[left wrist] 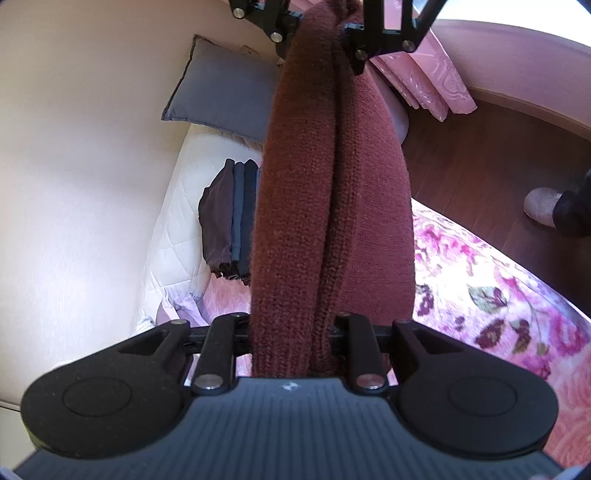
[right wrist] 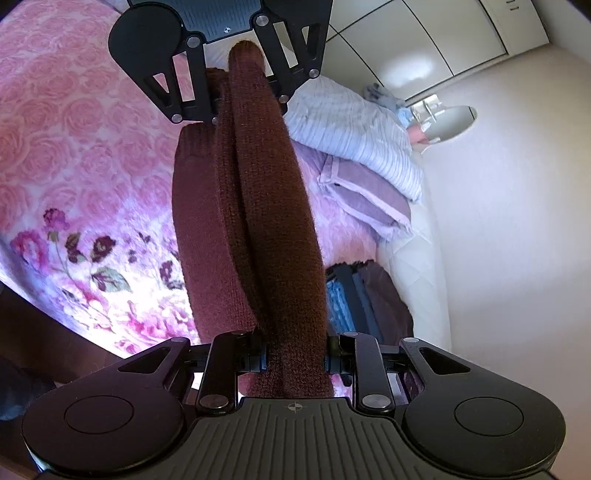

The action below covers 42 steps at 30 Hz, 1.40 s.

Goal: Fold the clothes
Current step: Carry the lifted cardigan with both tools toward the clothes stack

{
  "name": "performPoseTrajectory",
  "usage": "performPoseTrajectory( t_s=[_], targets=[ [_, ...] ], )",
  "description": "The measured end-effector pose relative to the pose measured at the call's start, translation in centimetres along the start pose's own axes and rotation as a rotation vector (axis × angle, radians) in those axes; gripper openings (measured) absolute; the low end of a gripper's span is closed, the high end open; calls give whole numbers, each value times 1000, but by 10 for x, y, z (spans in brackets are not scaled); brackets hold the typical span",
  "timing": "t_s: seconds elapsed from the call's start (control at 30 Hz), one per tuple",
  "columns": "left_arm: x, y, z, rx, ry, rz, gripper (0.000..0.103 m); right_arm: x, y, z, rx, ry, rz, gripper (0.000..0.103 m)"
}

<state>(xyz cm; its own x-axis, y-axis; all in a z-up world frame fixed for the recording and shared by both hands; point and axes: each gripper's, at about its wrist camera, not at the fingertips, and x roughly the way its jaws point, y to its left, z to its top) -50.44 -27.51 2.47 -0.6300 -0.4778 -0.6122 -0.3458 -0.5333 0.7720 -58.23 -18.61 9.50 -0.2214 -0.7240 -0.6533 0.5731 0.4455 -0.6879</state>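
Note:
A folded maroon knit sweater [left wrist: 332,206] hangs stretched between my two grippers above the bed. My left gripper [left wrist: 291,343] is shut on one end of it, the thick knit bunched between the jaws. At the top of the left wrist view, the right gripper [left wrist: 325,33] clamps the far end. In the right wrist view the same sweater [right wrist: 258,221] runs from my right gripper [right wrist: 295,358], shut on it, up to the left gripper [right wrist: 243,74]. A lower fold of the sweater sags to the left over the blanket.
A pink floral blanket [left wrist: 498,295] covers the bed. A stack of folded dark clothes [left wrist: 231,221] lies on the white quilted mattress [left wrist: 177,229] by the cream wall. A grey pillow [left wrist: 225,92], striped bedding [right wrist: 354,140] and a mauve pillow [right wrist: 365,199] lie nearby. Dark wooden floor [left wrist: 480,158] lies to the right, with a slippered foot [left wrist: 541,205] on it.

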Motion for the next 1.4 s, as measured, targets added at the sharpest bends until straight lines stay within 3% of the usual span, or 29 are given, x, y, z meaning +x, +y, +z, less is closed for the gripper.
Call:
performPoseTrajectory(
  t_s=[0.3,0.57,0.87,1.4],
  targets=[
    [81,46,73,-33,81,-39,20,58,-65,-68,7,-36,46,24],
    [139,84,118,-94,129,-53,20,102,-127,-120,-11,-62,86,24],
    [192,106,116,-67,130,-96,20,149,-163,-135,4,-48,123,24],
    [274,189,76,-18,32,-79,20,221,-238,-104,49,60,78,24]
  ],
)
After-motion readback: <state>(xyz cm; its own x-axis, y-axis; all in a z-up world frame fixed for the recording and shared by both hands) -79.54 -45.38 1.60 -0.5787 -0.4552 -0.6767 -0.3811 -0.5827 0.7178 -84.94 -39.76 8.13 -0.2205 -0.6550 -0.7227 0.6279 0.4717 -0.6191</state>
